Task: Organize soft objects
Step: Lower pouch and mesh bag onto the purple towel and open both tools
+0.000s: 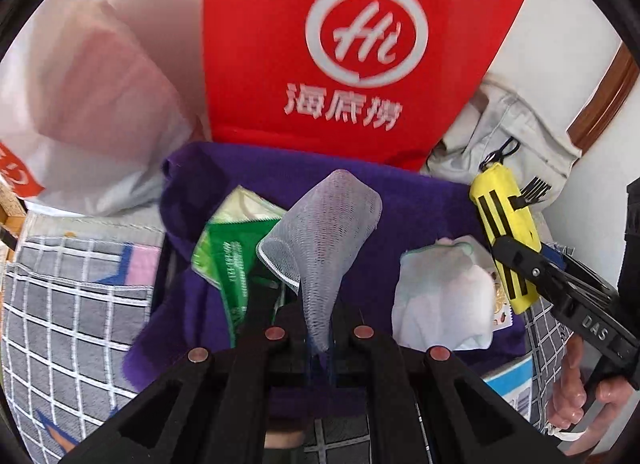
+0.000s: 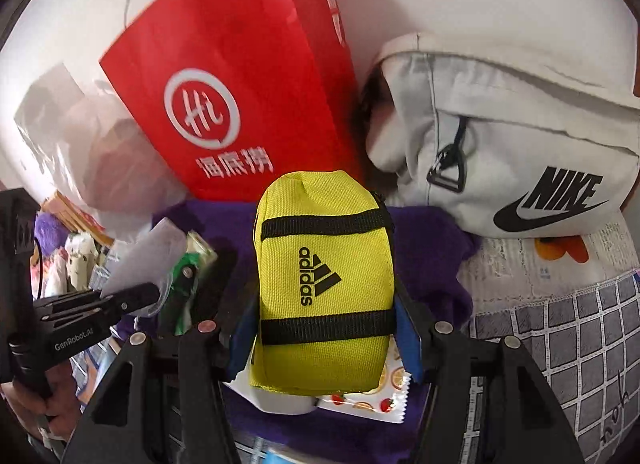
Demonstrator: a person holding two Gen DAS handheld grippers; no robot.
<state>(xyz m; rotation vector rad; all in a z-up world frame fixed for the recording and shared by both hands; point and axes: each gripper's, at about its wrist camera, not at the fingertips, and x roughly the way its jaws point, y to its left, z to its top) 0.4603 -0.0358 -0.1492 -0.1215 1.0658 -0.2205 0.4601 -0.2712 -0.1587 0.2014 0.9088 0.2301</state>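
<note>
The left gripper (image 1: 320, 338) pinches a white mesh sleeve (image 1: 324, 232) above the purple towel (image 1: 424, 200). The right gripper (image 2: 326, 328) clamps a yellow pouch (image 2: 324, 276), likely carrying both for sorting.

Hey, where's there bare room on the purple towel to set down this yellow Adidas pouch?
Bare purple towel shows along its back, between the red paper bag and the white folded cloth. Another strip lies at its left edge beside the grey checked fabric. The middle is crowded: green packet, white cloth. The right gripper holds the yellow Adidas pouch.
</note>
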